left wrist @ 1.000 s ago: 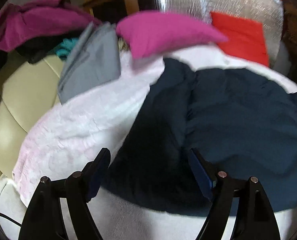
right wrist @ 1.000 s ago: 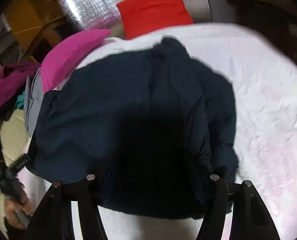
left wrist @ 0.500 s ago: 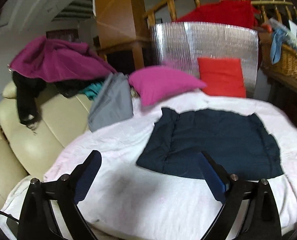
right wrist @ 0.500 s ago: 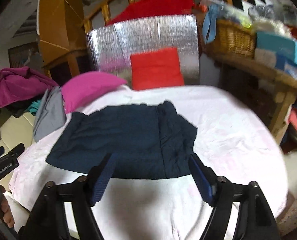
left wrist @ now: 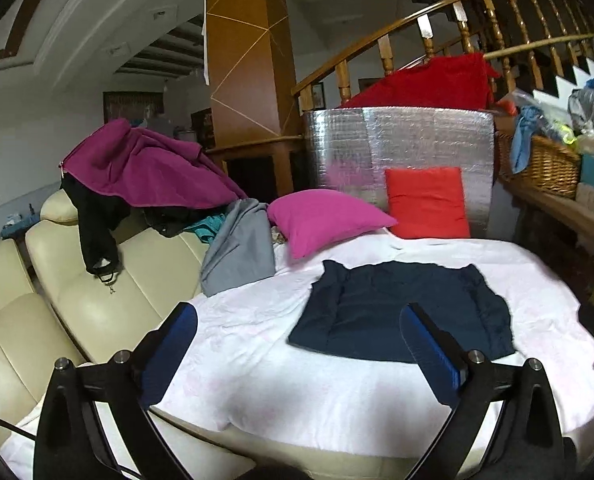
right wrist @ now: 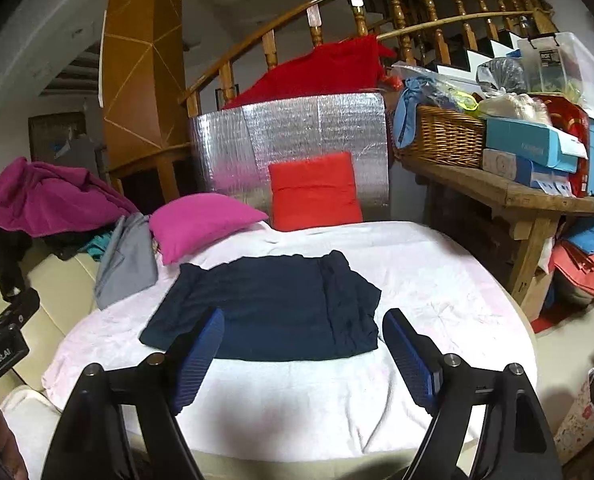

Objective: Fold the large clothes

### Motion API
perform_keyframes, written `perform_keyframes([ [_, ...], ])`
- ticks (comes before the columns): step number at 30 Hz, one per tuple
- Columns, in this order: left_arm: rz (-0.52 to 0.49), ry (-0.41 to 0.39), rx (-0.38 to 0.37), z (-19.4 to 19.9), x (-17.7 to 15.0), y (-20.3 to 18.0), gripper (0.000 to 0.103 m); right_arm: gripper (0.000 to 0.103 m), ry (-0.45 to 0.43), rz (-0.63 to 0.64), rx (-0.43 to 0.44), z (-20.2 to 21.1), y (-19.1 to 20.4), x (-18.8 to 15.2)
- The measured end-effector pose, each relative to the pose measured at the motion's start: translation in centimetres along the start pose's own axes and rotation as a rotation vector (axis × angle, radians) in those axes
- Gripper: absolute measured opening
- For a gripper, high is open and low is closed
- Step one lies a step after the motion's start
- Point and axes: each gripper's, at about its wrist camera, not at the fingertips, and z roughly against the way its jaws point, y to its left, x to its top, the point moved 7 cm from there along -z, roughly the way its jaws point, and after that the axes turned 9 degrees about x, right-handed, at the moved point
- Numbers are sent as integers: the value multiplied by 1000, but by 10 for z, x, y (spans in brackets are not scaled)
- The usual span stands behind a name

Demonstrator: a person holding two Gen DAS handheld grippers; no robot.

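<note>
A dark navy garment point(left wrist: 401, 312) lies folded flat as a rough rectangle on the white-covered surface point(left wrist: 297, 392); it also shows in the right wrist view point(right wrist: 273, 308). My left gripper point(left wrist: 297, 340) is open and empty, held back from and above the garment's near left side. My right gripper point(right wrist: 303, 340) is open and empty, held above the garment's near edge without touching it. The left gripper's body point(right wrist: 1, 344) shows at the left edge of the right wrist view.
A magenta pillow point(left wrist: 325, 220), a red pillow point(left wrist: 427, 204) and a grey garment point(left wrist: 241, 252) lie at the far edge. A cream sofa point(left wrist: 57, 312) with a purple jacket point(left wrist: 145, 172) stands left. A wooden bench point(right wrist: 509, 196) with a basket and boxes stands right.
Both grippers have pulled up and back from the navy garment, which now lies flat and farther away. Both stay open.
</note>
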Motion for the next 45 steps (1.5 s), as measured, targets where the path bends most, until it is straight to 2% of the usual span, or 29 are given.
perform_keyframes([
  [6,4,-55,14,22,10,4,101,84,-15,-5,14,12,13,1],
  [13,-1,-68,10,28,13,2,101,84,-9,-9,34,10,25,-5],
  [45,25,-48,23,22,8,13,101,84,-2,-11,38,5,31,-9],
])
